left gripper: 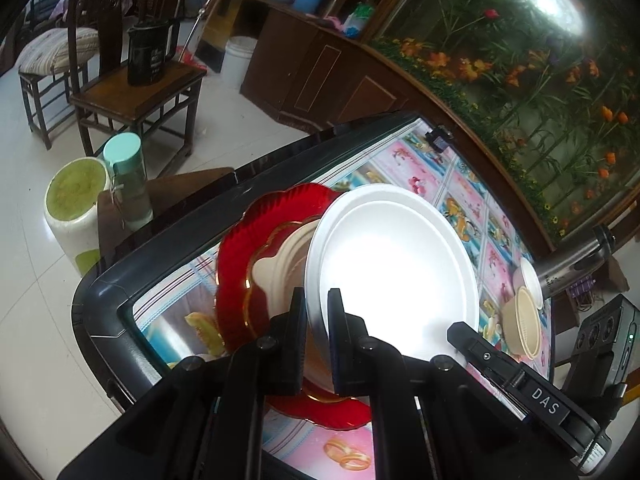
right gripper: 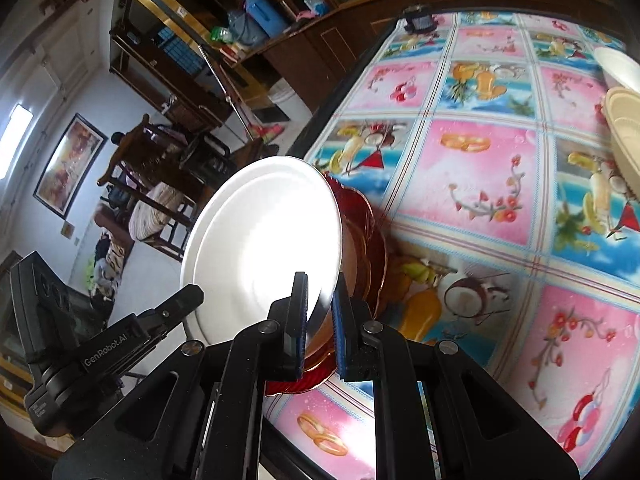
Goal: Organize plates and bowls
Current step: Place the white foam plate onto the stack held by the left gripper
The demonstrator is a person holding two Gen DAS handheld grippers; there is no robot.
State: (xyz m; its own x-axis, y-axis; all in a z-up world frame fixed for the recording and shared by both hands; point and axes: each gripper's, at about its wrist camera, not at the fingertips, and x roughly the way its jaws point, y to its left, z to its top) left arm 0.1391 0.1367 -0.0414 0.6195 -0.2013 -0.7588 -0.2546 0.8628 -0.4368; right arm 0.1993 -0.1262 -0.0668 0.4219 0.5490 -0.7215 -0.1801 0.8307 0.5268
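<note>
A white plate hangs tilted over the table, held by both grippers at opposite edges. My left gripper is shut on its near rim. My right gripper is shut on the other rim of the plate and also shows in the left wrist view as the right gripper. Under the plate a red scalloped plate lies on the table with a beige dish on it. A beige bowl and a white bowl lie at the table's far side.
The table carries a bright pink and blue patterned cloth and has a dark edge. A steel flask lies by the bowls. Off the table's edge stand a green-topped stool, a bottle and wooden chairs.
</note>
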